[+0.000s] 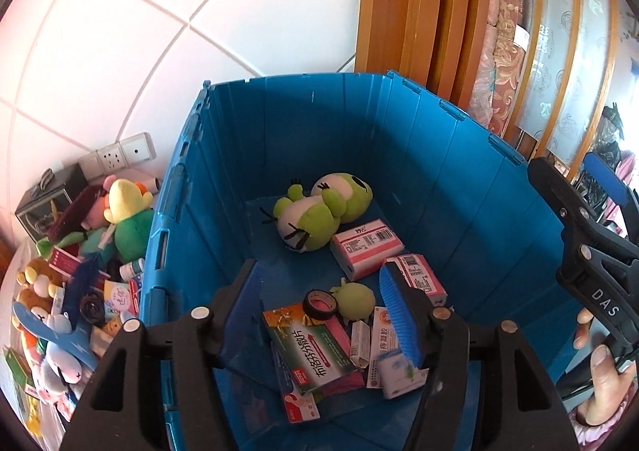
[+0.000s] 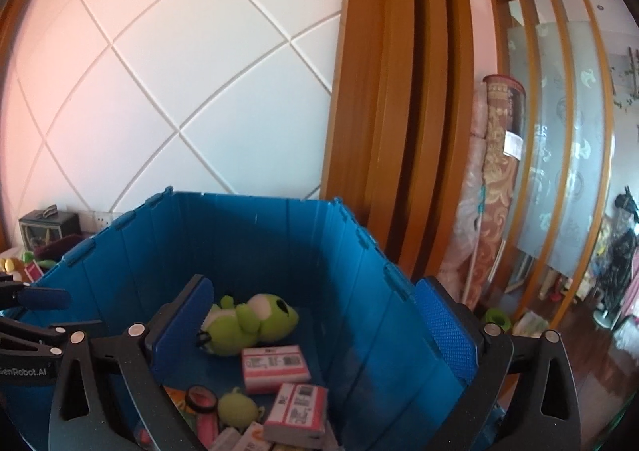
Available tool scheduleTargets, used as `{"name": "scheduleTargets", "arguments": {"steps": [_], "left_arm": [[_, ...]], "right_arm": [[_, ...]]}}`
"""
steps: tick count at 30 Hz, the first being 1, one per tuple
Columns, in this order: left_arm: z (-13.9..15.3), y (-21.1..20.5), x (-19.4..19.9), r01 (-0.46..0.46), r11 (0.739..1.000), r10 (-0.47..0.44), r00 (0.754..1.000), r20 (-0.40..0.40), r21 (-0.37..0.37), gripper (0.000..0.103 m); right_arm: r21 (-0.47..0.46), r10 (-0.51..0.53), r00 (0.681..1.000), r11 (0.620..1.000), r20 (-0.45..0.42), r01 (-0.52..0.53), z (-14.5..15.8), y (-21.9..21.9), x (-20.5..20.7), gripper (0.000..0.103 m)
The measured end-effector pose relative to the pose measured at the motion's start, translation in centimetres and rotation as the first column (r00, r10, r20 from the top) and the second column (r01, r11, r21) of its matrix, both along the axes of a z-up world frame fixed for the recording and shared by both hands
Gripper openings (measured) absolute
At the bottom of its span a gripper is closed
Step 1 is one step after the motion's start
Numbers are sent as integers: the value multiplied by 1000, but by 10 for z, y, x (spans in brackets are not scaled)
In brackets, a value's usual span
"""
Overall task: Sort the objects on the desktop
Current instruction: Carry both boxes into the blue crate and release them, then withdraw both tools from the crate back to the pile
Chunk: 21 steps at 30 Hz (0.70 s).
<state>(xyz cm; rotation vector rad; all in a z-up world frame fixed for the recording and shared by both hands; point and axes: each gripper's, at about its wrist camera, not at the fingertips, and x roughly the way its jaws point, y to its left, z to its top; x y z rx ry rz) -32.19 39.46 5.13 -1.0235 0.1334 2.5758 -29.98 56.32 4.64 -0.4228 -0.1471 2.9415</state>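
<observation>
Nearest in the left wrist view is the left gripper (image 1: 321, 315), held over the blue crate (image 1: 459, 179) and pointing down into it. Its jaws stand partly apart and nothing is between the pads. Just below them, on the crate floor, lies a green and orange medicine box (image 1: 309, 349) on top of a pink box, with a roll of black tape (image 1: 319, 304) touching its far corner. A small green plush ball (image 1: 355, 297) sits right beside the tape. To the right of these are several small white and orange boxes, partly hidden by the right finger.

The right gripper (image 2: 315, 331) also hangs over the crate, near its right wall. Its jaws are wide apart and they hold nothing. In the left wrist view it shows at the right edge, with a hand (image 1: 603, 379) on its handle.

Farther in lie two pink and white boxes (image 1: 365, 247), one just beside the other. Behind them a green frog plush (image 1: 319, 211) lies on its side near the far wall of the crate.

Outside the crate, to its left, a pile of unsorted things (image 1: 76, 283) rests on the desk: plush toys, small boxes, a blue brush. Behind the pile stands a dark box (image 1: 52, 203), and a wall socket (image 1: 120, 157) is on the white tiled wall. To the right of the crate stands a wooden door frame (image 1: 399, 4).
</observation>
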Motion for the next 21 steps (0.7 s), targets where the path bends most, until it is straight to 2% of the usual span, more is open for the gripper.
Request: {"name": "scheduleTargets", "arguments": {"steps": [5,8,11,14,17,21], "left_arm": [[2,0,4,0,1000,0,1000,-31,0,65],[5,-3,10,-22,1000,23,997,-77,14,66],[10,-13,21,-49,998,55,990,-132,49,66],[16,-28,35,-49,992,68,985,-158,116,66],[26,-44,55,-63,986,98,968,-230,154,66],[35,-61,83,-100,984,144,936,-320,149,66]], "right_arm": [[-32,10,999,999,-47,-11,1,5,4,103],[-63,25,998,998,-56,-28,0,10,5,103],[-83,36,998,996,-48,-40,1,13,5,103],[-76,29,998,997,-48,-32,1,12,5,103],[-60,17,999,998,-52,-20,0,8,6,103],[-39,-18,998,999,-54,16,-1,4,6,103]]}}
